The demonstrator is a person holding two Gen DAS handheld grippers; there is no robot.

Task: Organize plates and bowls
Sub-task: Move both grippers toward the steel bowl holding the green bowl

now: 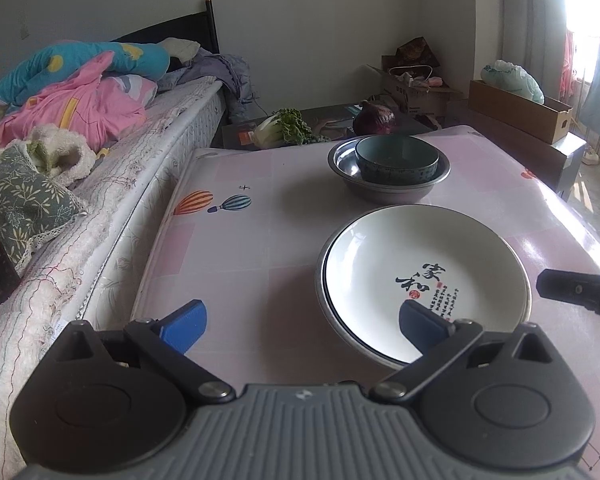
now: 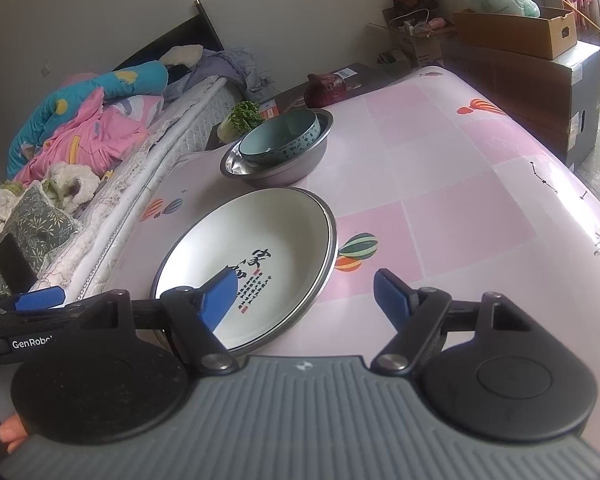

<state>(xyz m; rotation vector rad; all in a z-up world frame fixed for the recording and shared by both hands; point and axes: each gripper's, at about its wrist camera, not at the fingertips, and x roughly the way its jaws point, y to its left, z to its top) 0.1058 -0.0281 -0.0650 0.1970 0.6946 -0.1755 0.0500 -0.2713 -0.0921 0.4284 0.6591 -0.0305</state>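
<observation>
**Stacked Tableware on Pink Table, Both Claws Spread and Empty**

Far left: bed (image 1: 148,120) heaped with bedding (image 1: 72,92), flush against table (image 1: 240,260) edge. Beyond the far table edge: leafy cabbage (image 1: 284,126) and a purple cabbage (image 1: 374,119) on a low dark surface. Left gripper (image 1: 300,320) spread wide, gripping nothing, right pad over near rim of white plate (image 1: 420,264). Plate nested in a metal-rimmed plate (image 2: 327,264), centre-right on table. Just beyond, teal bowl (image 1: 396,160) seated inside steel basin (image 1: 388,192). Right gripper (image 2: 306,290) spread wide, gripping nothing, left pad over plate, right pad over bare tablecloth. Far right: cardboard boxes (image 1: 520,110).
</observation>
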